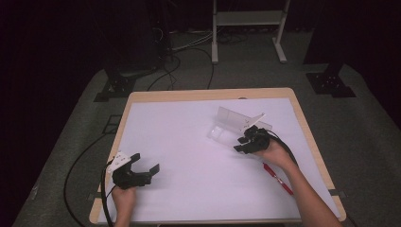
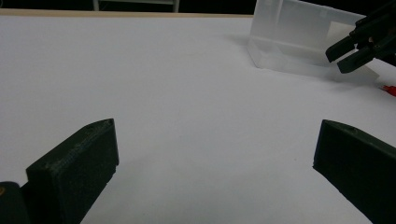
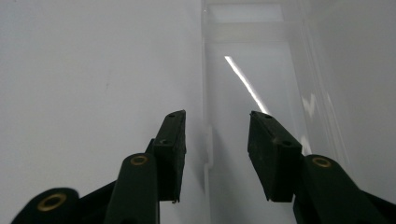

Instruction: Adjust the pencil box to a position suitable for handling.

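**Right gripper lines up on the clear box's edge**

High view: the clear plastic box (image 1: 230, 124) lies open on the white worktop (image 1: 189, 142), right of centre, its lid standing up behind it. The right gripper (image 1: 242, 144) sits at the box's near corner. The left gripper (image 1: 146, 163) rests well apart at the near left, and a red pen (image 1: 277, 178) lies beside the right forearm.

Left gripper view: its 2 jaws stand wide with bare worktop between them. The box (image 2: 299, 42) is far off, with the right gripper (image 2: 344, 55) at its side.

Right gripper view: the jaws are narrowed partway and straddle the box's edge wall (image 3: 206, 140), where a small clasp tab shows; neither pad presses on it, as far as I can tell.

The step in hand seems to be taking hold of that edge. The next move likely calls for closing squarely on the thin wall without sliding the light box away.
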A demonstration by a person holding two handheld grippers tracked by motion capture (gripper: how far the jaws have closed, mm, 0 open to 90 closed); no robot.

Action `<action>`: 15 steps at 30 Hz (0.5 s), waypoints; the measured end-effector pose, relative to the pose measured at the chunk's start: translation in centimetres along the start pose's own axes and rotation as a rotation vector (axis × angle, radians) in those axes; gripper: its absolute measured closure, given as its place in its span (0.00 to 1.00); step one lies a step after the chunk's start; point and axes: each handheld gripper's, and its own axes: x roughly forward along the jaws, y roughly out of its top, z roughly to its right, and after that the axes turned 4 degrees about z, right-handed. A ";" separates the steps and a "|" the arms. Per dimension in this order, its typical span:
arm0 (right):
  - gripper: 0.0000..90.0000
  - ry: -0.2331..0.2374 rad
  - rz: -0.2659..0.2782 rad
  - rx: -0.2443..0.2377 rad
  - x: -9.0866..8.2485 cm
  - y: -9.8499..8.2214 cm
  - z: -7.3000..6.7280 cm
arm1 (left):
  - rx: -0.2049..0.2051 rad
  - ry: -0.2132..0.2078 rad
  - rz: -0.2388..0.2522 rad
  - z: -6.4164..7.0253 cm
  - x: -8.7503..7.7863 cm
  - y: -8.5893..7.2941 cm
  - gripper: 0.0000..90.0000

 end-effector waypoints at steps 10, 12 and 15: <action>0.78 -0.002 -0.038 -0.010 0.9 -0.2 -0.1 | -0.003 -0.001 0.000 0.0 0.0 0.0 0.00; 0.81 -0.001 -0.040 -0.013 1.0 -0.2 -0.2 | -0.003 -0.001 0.000 0.0 0.0 0.0 0.00; 0.85 0.007 -0.040 -0.010 1.1 -0.2 -0.1 | -0.005 0.000 0.002 0.0 0.0 0.0 0.00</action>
